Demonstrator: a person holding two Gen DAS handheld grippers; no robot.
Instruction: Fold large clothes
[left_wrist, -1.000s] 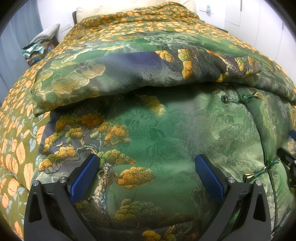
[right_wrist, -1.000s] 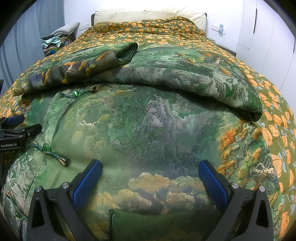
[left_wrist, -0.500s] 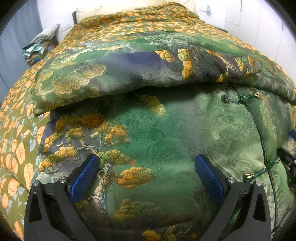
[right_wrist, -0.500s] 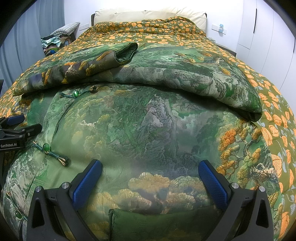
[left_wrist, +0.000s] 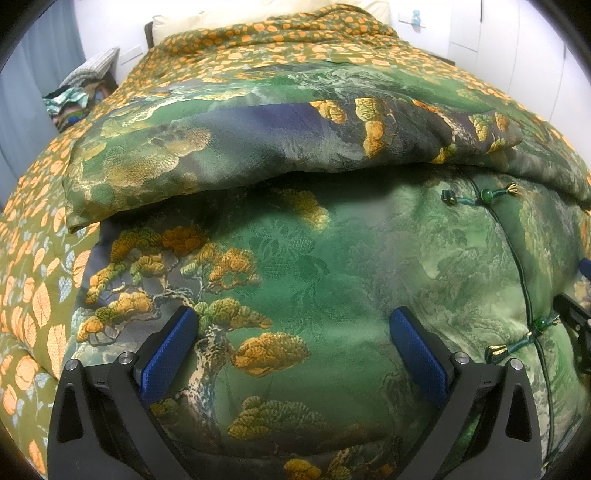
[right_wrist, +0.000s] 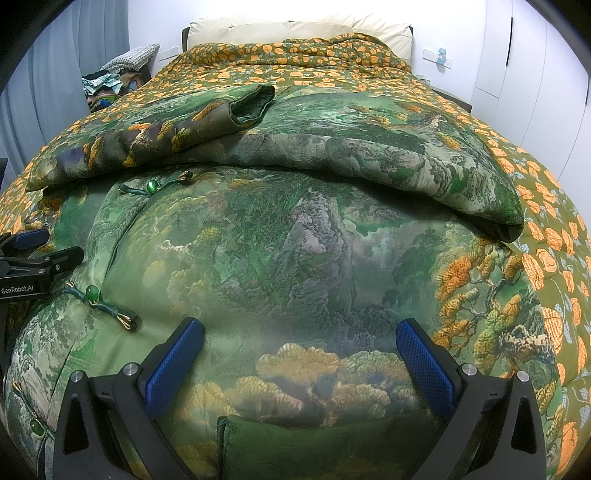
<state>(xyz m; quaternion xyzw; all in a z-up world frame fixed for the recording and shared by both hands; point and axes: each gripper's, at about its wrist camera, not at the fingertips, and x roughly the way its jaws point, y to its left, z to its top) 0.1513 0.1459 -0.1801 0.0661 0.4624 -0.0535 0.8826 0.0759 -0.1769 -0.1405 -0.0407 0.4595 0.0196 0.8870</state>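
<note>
A padded green jacket (left_wrist: 332, 266) with a pine and mountain print lies front up on the bed; it also shows in the right wrist view (right_wrist: 295, 258). Both sleeves are folded across its chest: one (left_wrist: 258, 147) from the left, the other (right_wrist: 369, 147) from the right, and a cuff (right_wrist: 251, 107) lies open on top. Green bead knot buttons (left_wrist: 484, 194) (right_wrist: 92, 293) run down its front closure. My left gripper (left_wrist: 291, 350) is open over the jacket's lower left part. My right gripper (right_wrist: 299, 354) is open over the lower right part, above a pocket (right_wrist: 295, 435).
The bed cover (left_wrist: 37, 288) is olive with orange leaves and also shows at the right of the right wrist view (right_wrist: 554, 236). A cream headboard (right_wrist: 295, 26) stands at the far end. A pile of clothes (right_wrist: 107, 85) sits at the far left. White cupboard doors (right_wrist: 535, 74) are at the right.
</note>
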